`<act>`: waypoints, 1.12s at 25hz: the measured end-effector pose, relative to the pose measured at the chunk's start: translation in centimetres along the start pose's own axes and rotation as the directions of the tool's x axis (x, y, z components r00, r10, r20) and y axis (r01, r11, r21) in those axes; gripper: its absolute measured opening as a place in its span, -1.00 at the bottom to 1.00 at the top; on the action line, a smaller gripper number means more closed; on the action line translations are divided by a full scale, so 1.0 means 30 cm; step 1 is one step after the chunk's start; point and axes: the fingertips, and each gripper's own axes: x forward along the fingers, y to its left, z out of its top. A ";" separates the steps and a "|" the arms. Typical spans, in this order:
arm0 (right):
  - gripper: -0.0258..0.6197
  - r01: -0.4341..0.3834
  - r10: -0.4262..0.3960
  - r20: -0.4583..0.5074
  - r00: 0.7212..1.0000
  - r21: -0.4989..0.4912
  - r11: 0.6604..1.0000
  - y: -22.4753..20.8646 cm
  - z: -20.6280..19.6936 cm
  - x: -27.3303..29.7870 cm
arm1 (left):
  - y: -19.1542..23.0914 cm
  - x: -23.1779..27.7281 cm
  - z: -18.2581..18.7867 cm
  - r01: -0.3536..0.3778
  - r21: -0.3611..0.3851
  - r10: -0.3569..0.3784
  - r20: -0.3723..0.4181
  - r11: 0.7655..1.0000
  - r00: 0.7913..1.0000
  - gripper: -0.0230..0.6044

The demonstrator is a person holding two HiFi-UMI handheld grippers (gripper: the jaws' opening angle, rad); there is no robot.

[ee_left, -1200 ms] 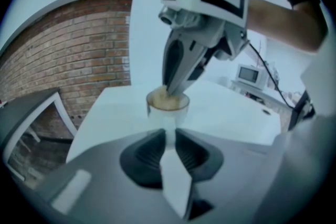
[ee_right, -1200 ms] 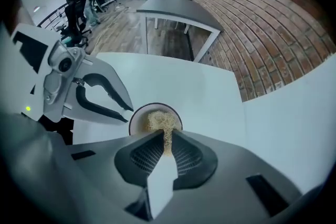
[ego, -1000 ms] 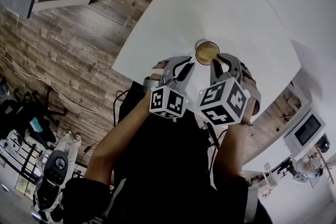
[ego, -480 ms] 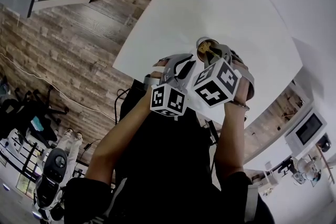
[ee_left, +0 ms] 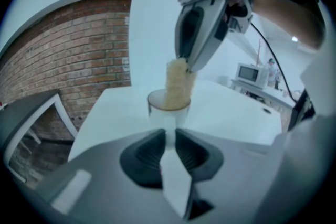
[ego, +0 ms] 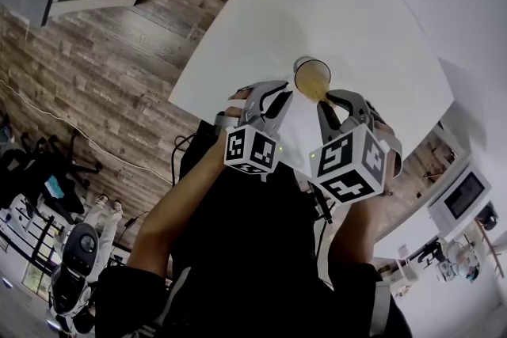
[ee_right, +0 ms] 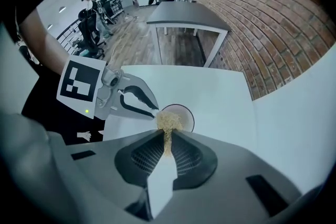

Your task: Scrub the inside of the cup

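Your left gripper [ego: 283,93] at cup [ego: 312,76] near rim, on white table [ego: 348,12]; your right gripper [ego: 328,99] tips on tan sponge [ego: 318,89] dipping into cup.

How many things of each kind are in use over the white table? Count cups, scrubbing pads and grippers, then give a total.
Cups: 1, the glass cup
Scrubbing pads: 1, the tan scrubbing pad, dipped into the cup
Grippers: 2, the left gripper shut on the cup, the right gripper shut on the scrubbing pad
Total: 4
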 end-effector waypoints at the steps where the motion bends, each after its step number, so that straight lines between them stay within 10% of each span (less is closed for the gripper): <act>1: -0.79 -0.003 0.003 -0.004 1.000 -0.005 1.000 0.002 0.000 0.012 | 0.001 0.000 0.001 -0.002 -0.001 0.002 0.000 1.000 1.000 -0.74; 12: -0.79 -0.050 0.053 -0.043 0.998 0.058 0.997 -0.027 0.030 0.235 | 0.003 0.001 -0.002 -0.008 -0.008 0.008 0.004 1.000 1.000 -0.74; 28: -0.79 0.197 -0.200 0.023 0.980 0.098 0.975 -0.083 0.004 0.086 | 0.012 0.000 -0.007 -0.027 -0.015 0.027 0.003 1.000 1.000 -0.74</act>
